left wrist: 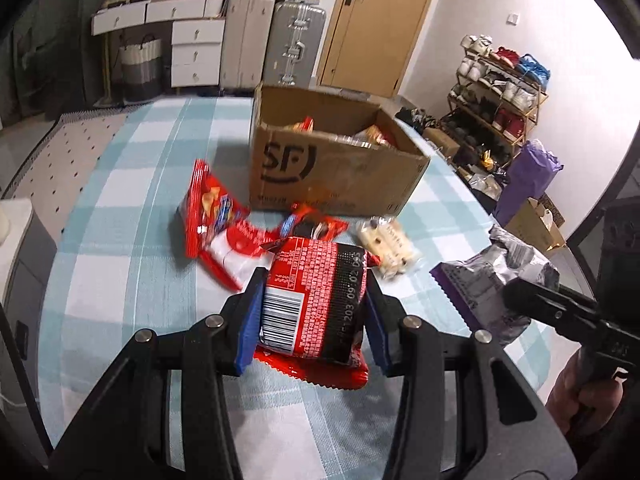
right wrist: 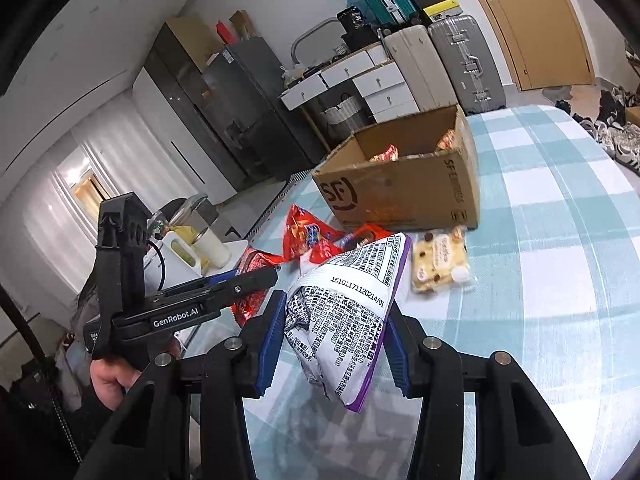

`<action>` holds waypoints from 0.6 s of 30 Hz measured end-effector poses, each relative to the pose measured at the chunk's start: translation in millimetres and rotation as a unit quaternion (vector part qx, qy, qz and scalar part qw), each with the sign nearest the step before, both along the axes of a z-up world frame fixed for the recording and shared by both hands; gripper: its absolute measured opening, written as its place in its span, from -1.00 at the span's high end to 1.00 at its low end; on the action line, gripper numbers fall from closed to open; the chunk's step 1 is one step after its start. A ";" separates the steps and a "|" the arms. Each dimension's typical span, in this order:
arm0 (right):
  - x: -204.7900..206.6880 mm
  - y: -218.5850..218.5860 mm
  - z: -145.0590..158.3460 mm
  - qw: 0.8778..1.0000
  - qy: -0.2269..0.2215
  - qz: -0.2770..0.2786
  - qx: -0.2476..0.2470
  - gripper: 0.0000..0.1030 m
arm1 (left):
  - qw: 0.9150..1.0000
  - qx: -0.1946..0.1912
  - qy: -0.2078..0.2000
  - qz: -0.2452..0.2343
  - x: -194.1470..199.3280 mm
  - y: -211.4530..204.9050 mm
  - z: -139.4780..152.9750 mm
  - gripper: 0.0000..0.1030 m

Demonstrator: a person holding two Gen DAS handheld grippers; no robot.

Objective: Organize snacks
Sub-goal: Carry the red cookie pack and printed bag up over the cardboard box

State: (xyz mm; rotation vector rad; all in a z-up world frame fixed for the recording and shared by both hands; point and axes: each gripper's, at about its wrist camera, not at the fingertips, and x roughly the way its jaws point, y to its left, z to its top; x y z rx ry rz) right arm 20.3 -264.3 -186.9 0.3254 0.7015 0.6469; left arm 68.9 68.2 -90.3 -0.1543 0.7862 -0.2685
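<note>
- Two grippers, each carrying one snack above a checked cloth (left wrist: 120, 184); both packs hang clear of the table, which suits a carry toward the box.
- Left gripper (left wrist: 312, 312): clenched on a red pack (left wrist: 316, 300), blue pads pressing its two sides. Pack is glossy foil, pillow-shaped, barcode and date print facing up, crimped seam hanging at the near end.
- Right gripper (right wrist: 334, 336): grasping a white-and-purple bag (right wrist: 344, 312), pinched at the middle so the film creases and the corners jut out. Thin crinkled plastic, dense black print, purple serrated edge.
- Box (left wrist: 332, 160): brown corrugated card, open top, black logo on the front wall, standing on the cloth beyond the loose snacks. Several wrappers already show inside, so it is judged the collection point.
- Red bags (left wrist: 212, 216): two or so shiny packets lying slack and overlapping just in front of the box, not yet gathered.
- Cake pack (right wrist: 440, 264): clear wrapper over pale, dark-flecked pieces, flat on the cloth near the box front.
- Cloth: pale blue and white check, soft weave, lying smooth over the table.
- Person's hand (right wrist: 112, 380): wrapped round the left gripper's handle.
</note>
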 end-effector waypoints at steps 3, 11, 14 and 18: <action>5.9 1.3 9.4 1.000 -0.005 0.000 0.001 0.11 | 1.000 0.005 -0.013 -0.008 4.1 -0.7 12.8 0.19; 30.5 7.6 41.5 0.999 -0.033 0.005 -0.006 0.11 | 0.999 0.018 -0.036 -0.033 27.7 -7.5 47.6 0.19; 43.7 6.2 56.2 0.999 -0.043 0.006 -0.006 0.11 | 0.998 0.022 -0.037 -0.042 40.6 -12.1 59.2 0.19; 64.3 5.5 72.9 0.999 -0.053 0.006 -0.008 0.11 | 0.997 0.030 -0.048 -0.050 56.5 -19.9 75.6 0.18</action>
